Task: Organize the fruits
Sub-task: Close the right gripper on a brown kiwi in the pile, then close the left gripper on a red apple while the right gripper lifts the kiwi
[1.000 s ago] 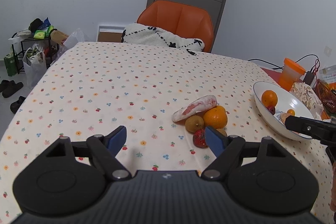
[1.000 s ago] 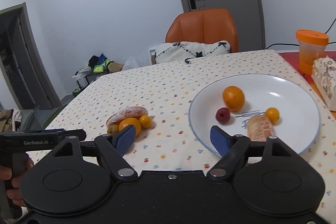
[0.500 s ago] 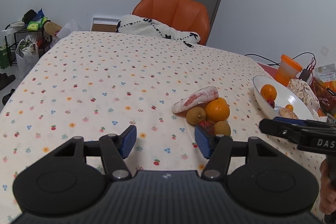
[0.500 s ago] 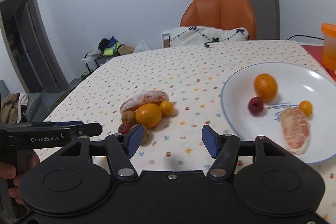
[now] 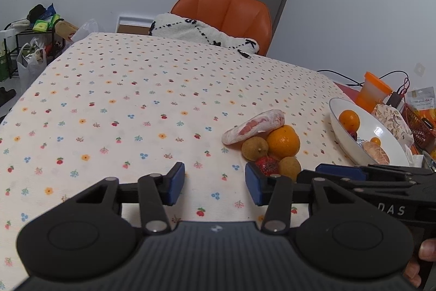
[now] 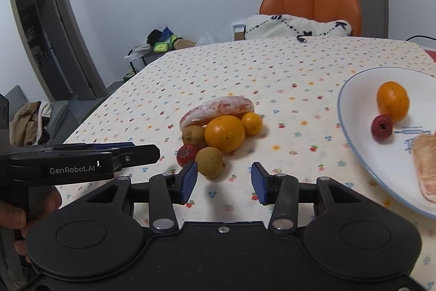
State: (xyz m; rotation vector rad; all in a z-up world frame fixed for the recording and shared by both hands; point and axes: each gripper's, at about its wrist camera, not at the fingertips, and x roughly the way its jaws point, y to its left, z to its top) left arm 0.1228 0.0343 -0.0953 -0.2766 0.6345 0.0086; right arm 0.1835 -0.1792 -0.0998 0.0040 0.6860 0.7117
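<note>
Two hand-held grippers hover low over a flower-print tablecloth (image 6: 286, 67), both with fingers apart and empty. The right gripper (image 6: 222, 183) sits just before a fruit pile (image 6: 218, 127): pomelo segment, orange, kumquat, two brown fruits, one red fruit. The left gripper (image 5: 214, 187) waits beside it. A white plate (image 6: 354, 143) to the right holds four more fruits.

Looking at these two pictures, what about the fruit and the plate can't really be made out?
- Small orange fruit: hidden behind the big orange in the left wrist view.
- Plate: its right side is cut off by the right wrist view's edge, along with part of the peeled segment.
- Print on the plate: too small to read.
</note>
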